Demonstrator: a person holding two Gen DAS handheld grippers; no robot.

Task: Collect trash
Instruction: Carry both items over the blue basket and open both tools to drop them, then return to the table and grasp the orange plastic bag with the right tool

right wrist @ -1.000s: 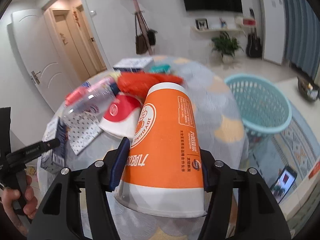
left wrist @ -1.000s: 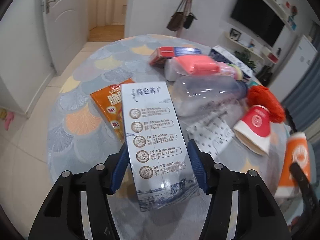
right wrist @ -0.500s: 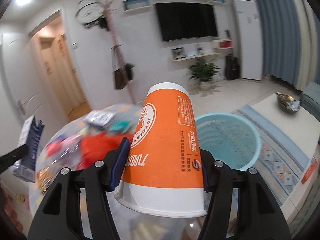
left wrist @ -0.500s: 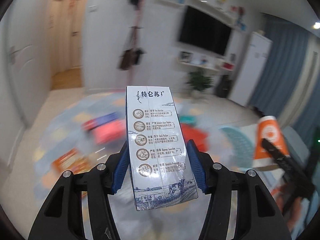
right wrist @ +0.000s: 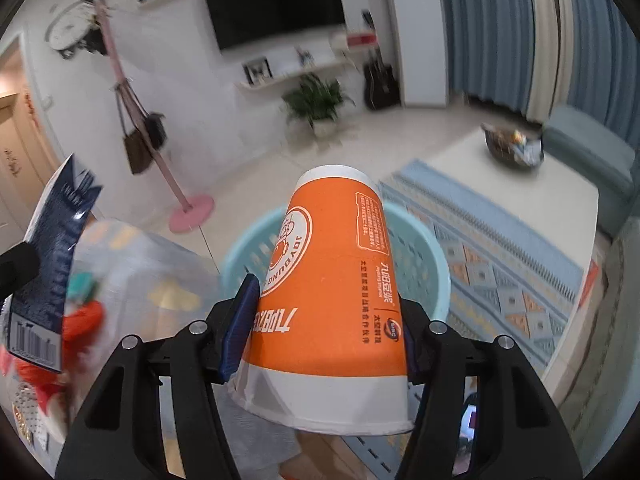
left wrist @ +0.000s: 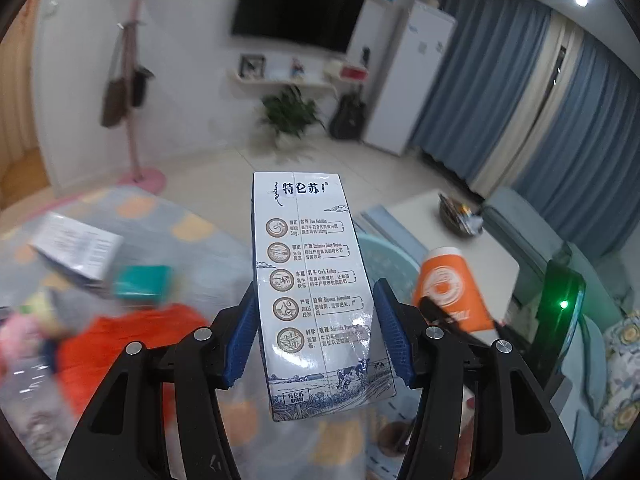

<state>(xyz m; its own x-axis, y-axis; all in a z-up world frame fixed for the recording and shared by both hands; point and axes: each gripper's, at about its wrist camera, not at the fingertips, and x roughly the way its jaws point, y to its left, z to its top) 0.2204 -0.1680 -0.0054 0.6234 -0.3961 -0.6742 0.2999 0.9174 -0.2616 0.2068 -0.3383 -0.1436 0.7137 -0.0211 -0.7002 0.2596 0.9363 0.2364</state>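
Observation:
A white and blue milk carton (left wrist: 316,288) stands upright between blue pads, my left gripper (left wrist: 316,332) shut on it above the table's edge. An orange paper cup (right wrist: 332,300) hangs upside down with my right gripper (right wrist: 326,320) shut on its lower part. Behind and below the cup lies a light blue laundry basket (right wrist: 424,248) on the floor. The same cup (left wrist: 448,292) shows at the right in the left wrist view, with the basket's rim (left wrist: 380,256) behind the carton. In the right wrist view the carton (right wrist: 52,264) appears at the left.
Blurred litter lies on the round table: an orange bag (left wrist: 116,348), a teal box (left wrist: 144,280), a white box (left wrist: 76,248). A pink coat stand (right wrist: 188,208), a patterned rug (right wrist: 508,248), a white low table (right wrist: 516,180) and a sofa (left wrist: 560,248) surround the basket.
Both grippers have swung right, away from the table's litter and toward the basket, each keeping its item. The basket now sits right behind the cup.

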